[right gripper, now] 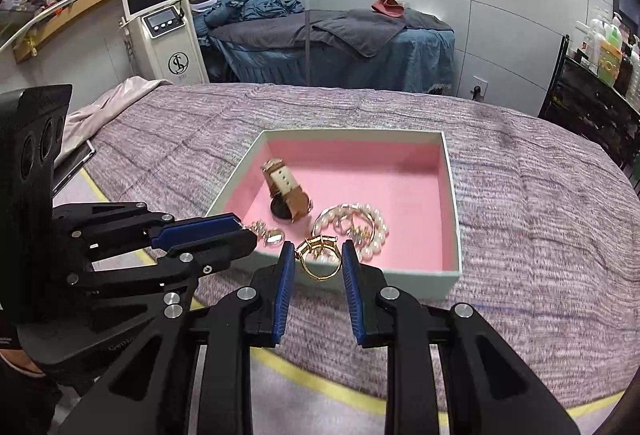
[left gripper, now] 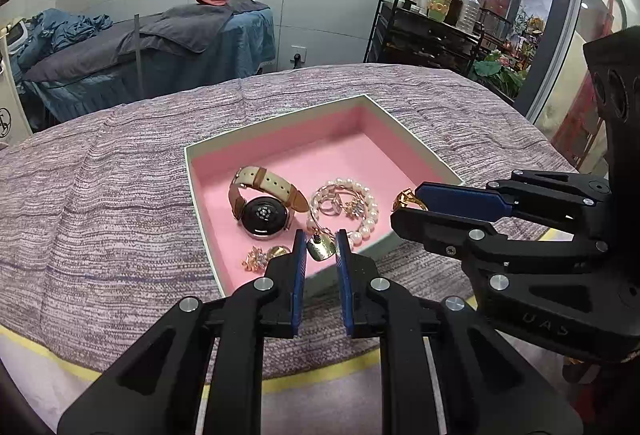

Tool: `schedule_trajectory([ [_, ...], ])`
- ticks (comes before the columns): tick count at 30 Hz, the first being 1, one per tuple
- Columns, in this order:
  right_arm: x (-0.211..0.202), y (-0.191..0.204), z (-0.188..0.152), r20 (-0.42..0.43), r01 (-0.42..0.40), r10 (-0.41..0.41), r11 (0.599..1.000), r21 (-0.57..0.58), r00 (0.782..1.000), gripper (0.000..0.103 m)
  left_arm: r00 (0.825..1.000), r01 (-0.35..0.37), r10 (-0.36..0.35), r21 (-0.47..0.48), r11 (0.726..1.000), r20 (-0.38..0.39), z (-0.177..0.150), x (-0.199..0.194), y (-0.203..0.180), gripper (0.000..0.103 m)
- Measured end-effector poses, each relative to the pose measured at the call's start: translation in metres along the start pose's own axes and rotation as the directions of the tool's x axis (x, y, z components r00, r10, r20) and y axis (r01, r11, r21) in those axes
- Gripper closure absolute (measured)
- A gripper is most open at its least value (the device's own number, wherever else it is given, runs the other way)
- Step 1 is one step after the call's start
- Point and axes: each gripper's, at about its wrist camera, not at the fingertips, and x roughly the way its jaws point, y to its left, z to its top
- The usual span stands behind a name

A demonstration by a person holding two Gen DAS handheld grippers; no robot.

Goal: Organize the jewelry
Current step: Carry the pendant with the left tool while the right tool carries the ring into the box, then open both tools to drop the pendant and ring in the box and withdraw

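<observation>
- While both tongs hang over the near edge of the pink-lined box (right gripper: 448, 219), each carries a piece: the left tongs (left gripper: 320, 247) are clamped on a gold pendant (left gripper: 320, 249), the right tongs (right gripper: 318, 255) on a gold ring (right gripper: 316, 259)
- The box sits on a purple woven cover (left gripper: 100, 195); inside lie a watch (left gripper: 262, 213), a pearl bracelet (left gripper: 360, 211) and a small flower-shaped piece (left gripper: 256, 259)
- Judged step: set each held piece down inside the box
- Carry each piece clear of the rim, lower it onto bare pink lining away from the pearls, then part the tongs slowly so nothing tangles or springs out
- Readable writing: a round logo on the white machine (right gripper: 176, 47); its letters are unclear
</observation>
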Motion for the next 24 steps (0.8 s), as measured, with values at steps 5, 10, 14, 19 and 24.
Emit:
schedule_trajectory([
  [5,0.020,-0.014,0.013,-0.033,0.016,-0.014,0.999,0.037,0.999,0.080,0.999,0.008,-0.009,-0.022,1.000,-0.042,0.010,0.020,0.008,0.088],
  [10,0.040,-0.020,0.019,-0.076,0.042,-0.040,0.999,0.023,0.996,0.080,0.997,0.001,-0.002,-0.013,1.000,-0.078,0.013,0.037,0.009,0.088],
  [14,0.052,-0.022,0.019,-0.104,0.048,-0.046,0.999,0.020,0.993,0.080,0.995,-0.009,0.008,-0.013,1.000,-0.100,0.013,0.048,0.011,0.088],
  [19,0.063,-0.020,0.016,-0.129,0.052,-0.050,0.999,0.007,0.990,0.080,0.995,-0.018,0.016,-0.011,1.000,-0.101,0.013,0.052,0.012,0.088],
  [24,0.066,-0.021,0.012,-0.129,0.053,-0.051,0.999,0.013,0.990,0.079,0.996,-0.036,0.036,0.011,0.999,-0.085,0.011,0.050,0.010,0.088],
])
